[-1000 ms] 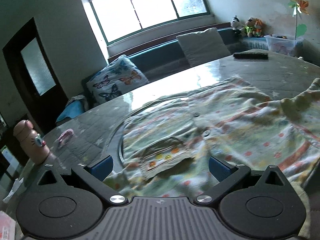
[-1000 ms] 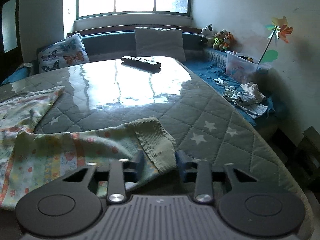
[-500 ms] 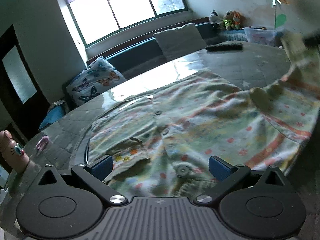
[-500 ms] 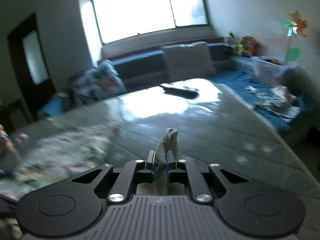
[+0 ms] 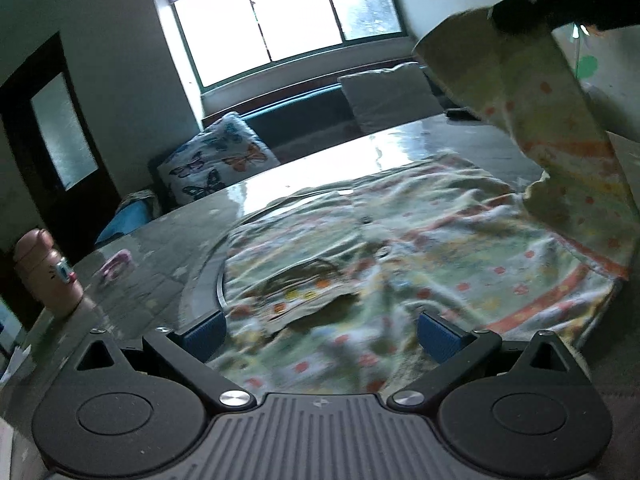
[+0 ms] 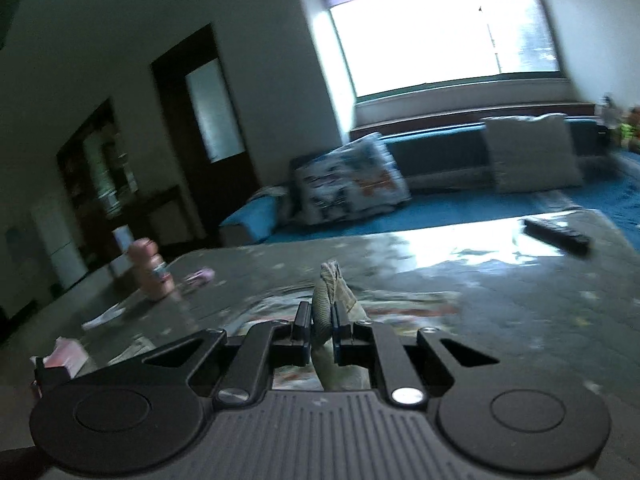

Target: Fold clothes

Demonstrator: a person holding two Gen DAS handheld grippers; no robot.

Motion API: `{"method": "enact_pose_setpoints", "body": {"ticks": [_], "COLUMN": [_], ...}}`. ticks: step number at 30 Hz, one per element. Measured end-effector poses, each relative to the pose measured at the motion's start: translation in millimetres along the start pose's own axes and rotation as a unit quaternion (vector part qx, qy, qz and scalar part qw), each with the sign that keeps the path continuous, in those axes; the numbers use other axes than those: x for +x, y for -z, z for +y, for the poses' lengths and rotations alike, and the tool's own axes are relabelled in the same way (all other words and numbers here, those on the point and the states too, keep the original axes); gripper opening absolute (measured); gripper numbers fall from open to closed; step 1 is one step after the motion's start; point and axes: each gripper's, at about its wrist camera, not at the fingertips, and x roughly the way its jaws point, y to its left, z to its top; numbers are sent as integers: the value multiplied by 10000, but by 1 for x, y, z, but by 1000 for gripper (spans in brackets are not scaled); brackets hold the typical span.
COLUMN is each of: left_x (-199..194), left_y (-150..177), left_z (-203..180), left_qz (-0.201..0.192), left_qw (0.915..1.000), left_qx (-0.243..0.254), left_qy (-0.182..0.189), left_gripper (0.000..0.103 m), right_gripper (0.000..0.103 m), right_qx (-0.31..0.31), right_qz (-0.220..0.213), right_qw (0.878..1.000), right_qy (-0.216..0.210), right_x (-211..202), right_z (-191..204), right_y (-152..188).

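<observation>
Left wrist view: left gripper (image 5: 320,330) stands wide apart, empty, over the printed children's shirt (image 5: 380,252) spread on the quilted table (image 5: 160,280). Right gripper (image 6: 322,320) is clamped on the ribbed sleeve cuff (image 6: 325,300), lifted clear. Fabric looks light, limp, prone to sagging; hems and cuffs offer the firmest purchase.

Both wrist views low over table (image 5: 400,144), facing window (image 6: 440,28).
</observation>
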Motion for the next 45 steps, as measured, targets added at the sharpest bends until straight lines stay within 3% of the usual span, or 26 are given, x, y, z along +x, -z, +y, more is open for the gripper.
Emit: {"method": "enact_pose_setpoints", "body": {"ticks": [9,14,16,30,40,45], "left_x": [-4,-8,-10,-15,12,24], "left_y": [12,14,14,-2,1,5], "left_z": [25,35,38,37,21,19], "left_qz": [73,75,75,-101,164,300], "left_qw": [9994,9988,9986,9983,9990,9986], "left_qx": [-227,-303,-313,-372,-207,-148], "left_qy": [-248,-379,-423,-437,-356,-409], "left_gripper": [103,103,103,103,103,103], "right_gripper": [10,22,26,26,27,26], "right_qx": [-195,-296,-334,204,24,43], "right_qz": [471,637,694,1584,1209,1386], "right_qw": [9973,9951,9950,9849,9910,9880], "right_qy": [-527,-693,-633,665,577,684], "right_x": [43,51,50,39,62,92], "right_z": [47,59,56,-42,-40,-48], "right_y": [16,28,32,99,75,80]}}
